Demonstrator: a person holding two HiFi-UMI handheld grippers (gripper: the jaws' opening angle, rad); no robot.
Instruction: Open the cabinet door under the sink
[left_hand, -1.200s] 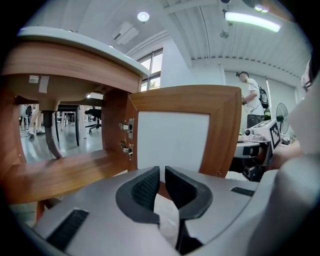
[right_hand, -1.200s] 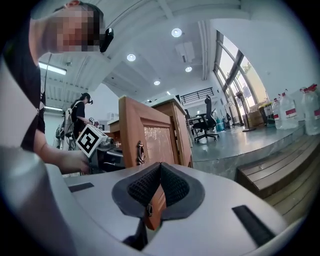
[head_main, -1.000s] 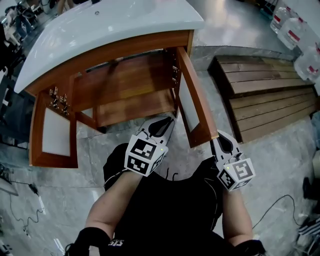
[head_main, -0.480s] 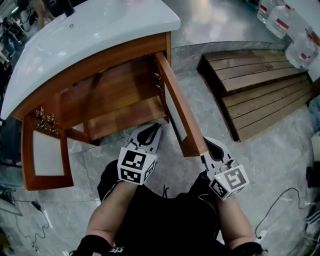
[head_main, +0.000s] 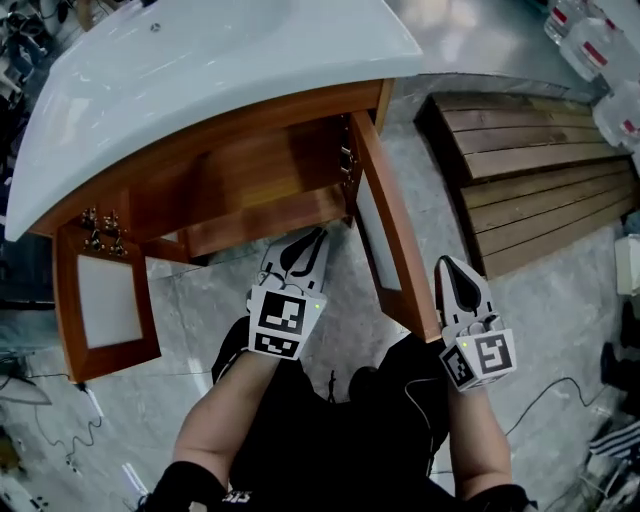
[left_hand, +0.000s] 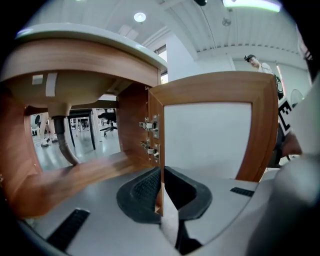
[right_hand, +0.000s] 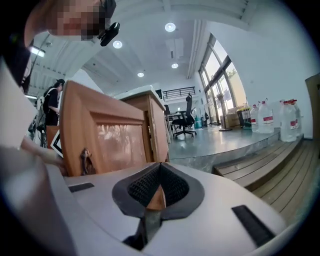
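Nearest, the left gripper (head_main: 312, 245) hangs just inside the right door (head_main: 398, 250), facing its pale inner panel. Its jaws are drawn together with nothing between them. The right gripper (head_main: 447, 268) sits just outside that door's free edge, beside the face that carries the small handle (right_hand: 86, 160). Its jaws are fully closed and empty too. As far as the views show, neither gripper touches the door.

The right door stands wide out from the cabinet (head_main: 260, 165), almost square to its front, hanging on two hinges (left_hand: 150, 125). Across the opening from it, the left door (head_main: 105, 300) stands open as well. Past the right door's hinged edge, the shelf and the drain pipe (left_hand: 62, 142) lie exposed beneath the white sink (head_main: 220, 60).

The opening itself looks done, and this reads as the letting-go stage. The next move probably calls only for drawing both grippers back toward the body. A light nudge on the inner panel would serve if the door should stand wider.

The right door's free edge ends close to the person's legs, so a pull-back is safer run along the door than across it. On the door's outer side the floor (head_main: 560, 300) lies open as far as the wooden platform (head_main: 540, 170), with water bottles (head_main: 600, 60) beyond.
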